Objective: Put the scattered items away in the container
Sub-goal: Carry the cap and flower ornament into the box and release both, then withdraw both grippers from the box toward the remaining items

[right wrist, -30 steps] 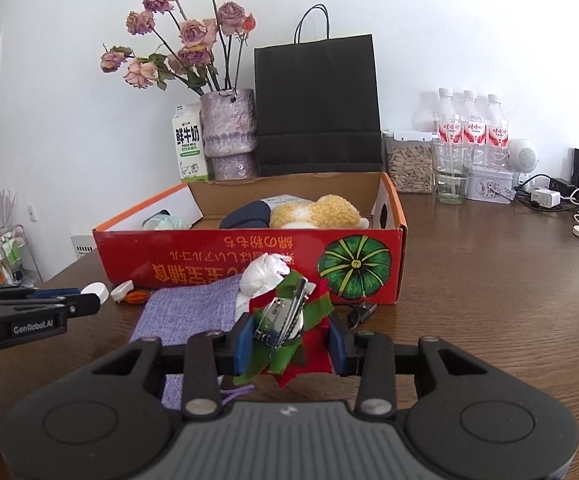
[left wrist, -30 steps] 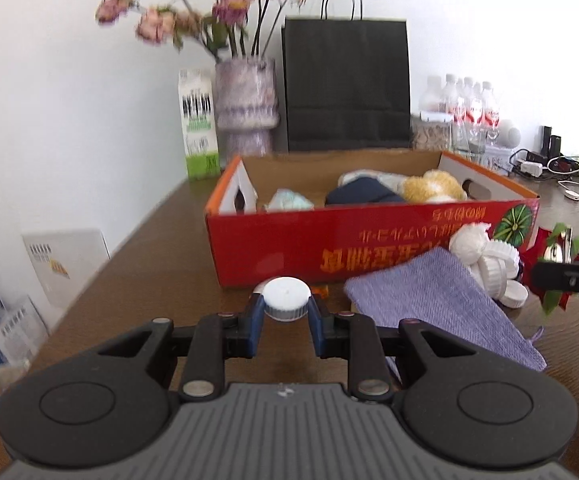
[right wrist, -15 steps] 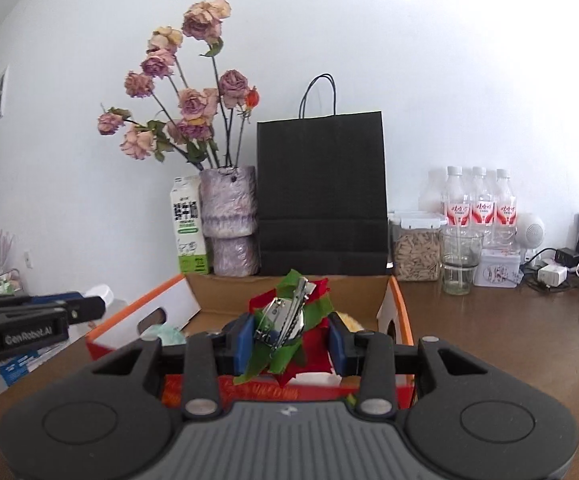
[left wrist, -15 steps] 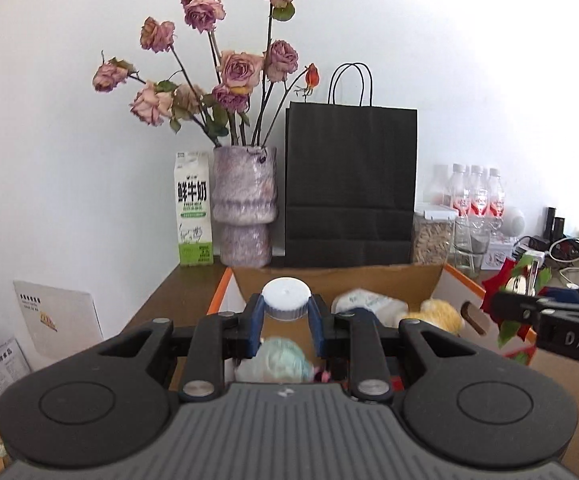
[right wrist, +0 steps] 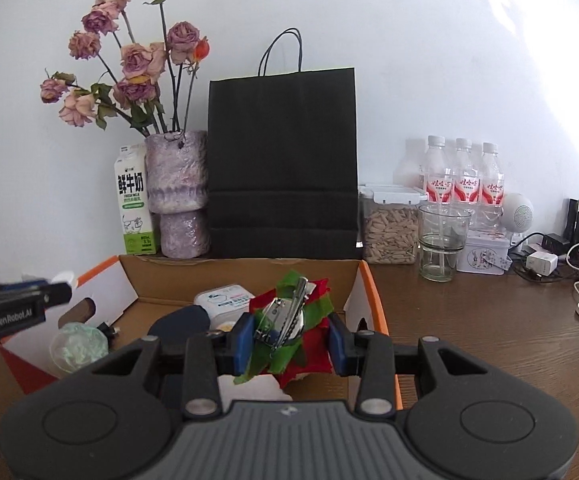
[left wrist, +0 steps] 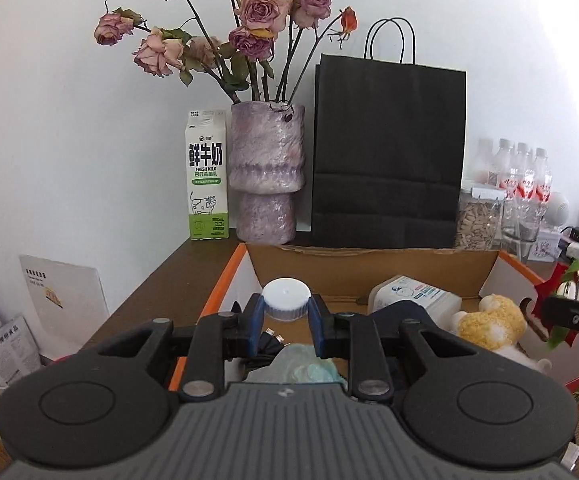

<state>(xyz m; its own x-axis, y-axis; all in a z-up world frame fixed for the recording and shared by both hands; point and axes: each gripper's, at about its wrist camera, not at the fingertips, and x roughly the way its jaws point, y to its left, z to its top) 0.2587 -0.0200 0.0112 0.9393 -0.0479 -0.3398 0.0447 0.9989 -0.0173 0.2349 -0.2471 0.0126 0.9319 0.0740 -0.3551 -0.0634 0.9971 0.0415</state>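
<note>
My left gripper [left wrist: 286, 322] is shut on a white bottle cap [left wrist: 286, 298] and hangs over the left half of the open cardboard box [left wrist: 369, 268]. My right gripper [right wrist: 289, 338] is shut on a red and green fabric hair clip [right wrist: 293, 320] with a metal clasp, over the right half of the same box [right wrist: 245, 280]. Inside lie a white tissue pack [left wrist: 417, 294], a yellow plush toy [left wrist: 489, 322], a pale green bundle [right wrist: 79, 340] and a dark blue item [right wrist: 183, 320]. Each gripper shows at the edge of the other's view.
Behind the box stand a milk carton [left wrist: 205, 180], a vase of dried roses [left wrist: 265, 176] and a black paper bag [left wrist: 387, 156]. To the right are a seed jar [right wrist: 389, 232], a glass [right wrist: 443, 240], water bottles [right wrist: 463, 176] and cables [right wrist: 569, 264] on the wooden table [right wrist: 489, 340].
Both grippers rose from the table in front of the box and moved forward over its open top, each keeping its item. The box's red front and the purple cloth dropped out of view.
</note>
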